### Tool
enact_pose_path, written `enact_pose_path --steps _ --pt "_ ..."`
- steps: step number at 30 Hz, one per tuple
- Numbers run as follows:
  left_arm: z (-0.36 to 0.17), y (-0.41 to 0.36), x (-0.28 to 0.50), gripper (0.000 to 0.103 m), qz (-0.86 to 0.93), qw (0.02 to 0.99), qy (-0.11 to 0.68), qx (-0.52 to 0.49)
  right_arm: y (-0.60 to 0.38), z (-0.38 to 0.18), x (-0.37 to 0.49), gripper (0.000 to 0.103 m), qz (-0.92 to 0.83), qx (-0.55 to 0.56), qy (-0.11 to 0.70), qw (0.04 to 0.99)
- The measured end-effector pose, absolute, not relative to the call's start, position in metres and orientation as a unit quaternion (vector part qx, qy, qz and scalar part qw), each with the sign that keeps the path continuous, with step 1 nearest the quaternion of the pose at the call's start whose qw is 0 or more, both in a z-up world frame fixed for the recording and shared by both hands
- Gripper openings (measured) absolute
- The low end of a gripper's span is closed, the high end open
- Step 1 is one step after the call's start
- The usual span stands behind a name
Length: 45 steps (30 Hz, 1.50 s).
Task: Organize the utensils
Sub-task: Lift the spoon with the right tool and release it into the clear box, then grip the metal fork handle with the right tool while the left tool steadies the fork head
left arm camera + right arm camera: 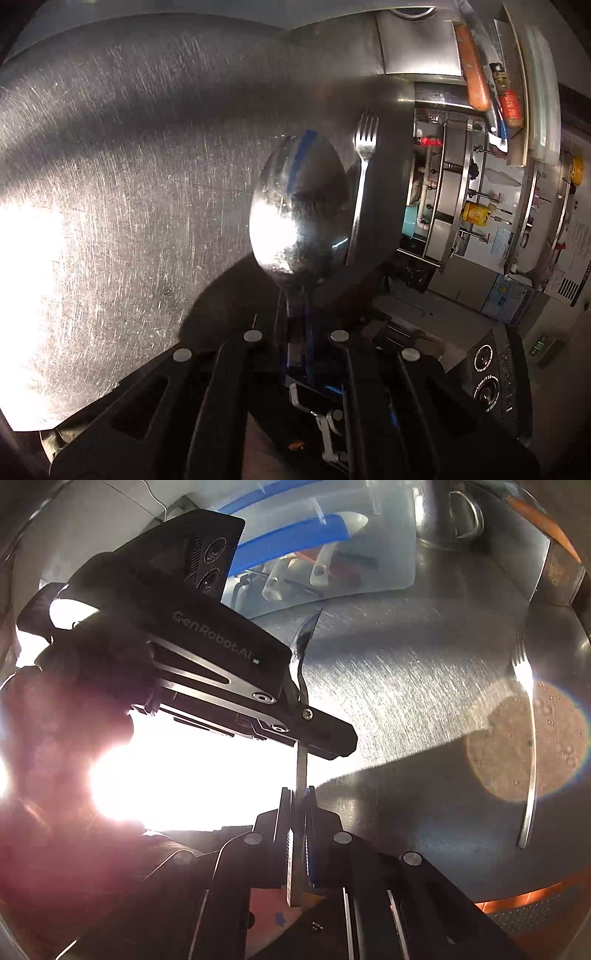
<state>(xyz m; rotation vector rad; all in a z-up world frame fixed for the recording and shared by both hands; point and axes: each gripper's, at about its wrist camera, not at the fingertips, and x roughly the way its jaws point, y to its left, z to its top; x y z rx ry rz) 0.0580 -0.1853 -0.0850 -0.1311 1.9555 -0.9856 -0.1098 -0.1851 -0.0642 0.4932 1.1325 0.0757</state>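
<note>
A steel spoon [299, 206] is held in both grippers at once. My left gripper [297, 328] is shut on its neck, the bowl pointing away over the scratched steel counter [129, 166]. In the right wrist view the spoon [302, 760] stands edge-on; my right gripper [300, 801] is shut on its handle end, and the left gripper [317, 734] clamps it higher up. A steel fork [364, 177] lies on the counter just right of the spoon bowl; it also shows in the right wrist view [528, 746].
A clear plastic bin [325, 546] with blue and white utensils stands at the counter's back. A metal cup [458, 513] stands to its right. Wooden-handled knives [476, 70] lie by a cutting board [535, 85]. Strong glare hides the counter's left part.
</note>
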Motion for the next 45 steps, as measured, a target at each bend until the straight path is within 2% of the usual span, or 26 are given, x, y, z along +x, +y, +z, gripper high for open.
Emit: enact_pose_path --steps 5,9,12,15,19,23,28,29,30,31,32,33,36,37,39,40,41,42,43,45 --pt "-0.001 -0.189 0.094 0.006 -0.462 0.508 0.724 -0.074 -0.194 0.010 -0.082 0.008 0.037 0.168 0.480 0.860" --pt "0.060 -0.189 0.146 0.006 -0.474 0.572 0.665 -0.082 -0.196 0.062 -0.024 0.008 0.041 0.092 0.450 0.887" --pt "0.078 -0.189 0.198 0.006 -0.454 0.614 0.641 -0.085 -0.204 0.075 0.036 0.008 0.053 0.075 0.437 0.895" --pt "0.057 -0.191 0.251 0.006 -0.416 0.624 0.655 -0.088 -0.211 0.054 0.092 0.008 0.070 0.086 0.455 0.883" --pt "-0.003 -0.192 0.297 0.006 -0.374 0.606 0.695 -0.100 -0.220 0.005 0.149 0.008 0.076 0.104 0.512 0.849" --pt "-0.067 -0.196 0.321 0.006 -0.326 0.573 0.743 -0.116 -0.224 -0.042 0.187 0.007 0.051 0.096 0.589 0.801" --pt "-0.108 -0.199 0.326 0.007 -0.298 0.552 0.770 -0.119 -0.231 -0.071 0.206 0.008 0.038 0.108 0.649 0.752" --pt "-0.109 -0.198 0.325 0.011 -0.290 0.552 0.773 -0.116 -0.229 -0.068 0.204 0.008 0.043 0.102 0.644 0.757" --pt "-0.107 -0.196 0.324 0.025 -0.285 0.558 0.771 -0.112 -0.229 -0.062 0.205 0.011 0.044 0.098 0.637 0.764" --pt "-0.103 -0.195 0.324 0.032 -0.291 0.564 0.763 -0.120 -0.231 -0.057 0.202 0.014 0.034 0.097 0.628 0.771" --pt "-0.094 -0.193 0.323 0.055 -0.296 0.578 0.751 -0.124 -0.234 -0.049 0.197 0.025 0.029 0.097 0.617 0.781" --pt "-0.081 -0.189 0.321 0.070 -0.299 0.600 0.731 -0.125 -0.237 -0.036 0.188 0.031 0.032 0.099 0.598 0.794" --pt "-0.035 -0.182 0.306 0.074 -0.343 0.637 0.680 -0.118 -0.246 0.014 0.138 0.033 0.044 0.098 0.530 0.841" --pt "-0.021 -0.179 0.302 0.074 -0.362 0.637 0.669 -0.124 -0.250 0.030 0.114 0.038 0.041 0.094 0.505 0.857" --pt "0.008 -0.177 0.276 0.077 -0.399 0.637 0.647 -0.130 -0.258 0.057 0.060 0.063 0.010 0.073 0.449 0.890" --pt "0.022 -0.179 0.261 0.077 -0.415 0.641 0.634 -0.122 -0.263 0.065 0.032 0.068 -0.017 0.058 0.422 0.904" --pt "0.035 -0.183 0.243 0.077 -0.429 0.647 0.621 -0.109 -0.267 0.068 0.003 0.079 -0.050 0.044 0.397 0.915" --pt "0.046 -0.187 0.224 0.080 -0.441 0.655 0.607 -0.093 -0.268 0.066 -0.024 0.081 -0.085 0.032 0.374 0.923" --pt "0.055 -0.191 0.205 0.089 -0.453 0.663 0.591 -0.078 -0.274 0.061 -0.048 0.081 -0.120 0.024 0.360 0.925" --pt "0.067 -0.200 0.164 0.092 -0.473 0.681 0.557 -0.051 -0.286 0.039 -0.085 0.081 -0.177 0.020 0.372 0.911"
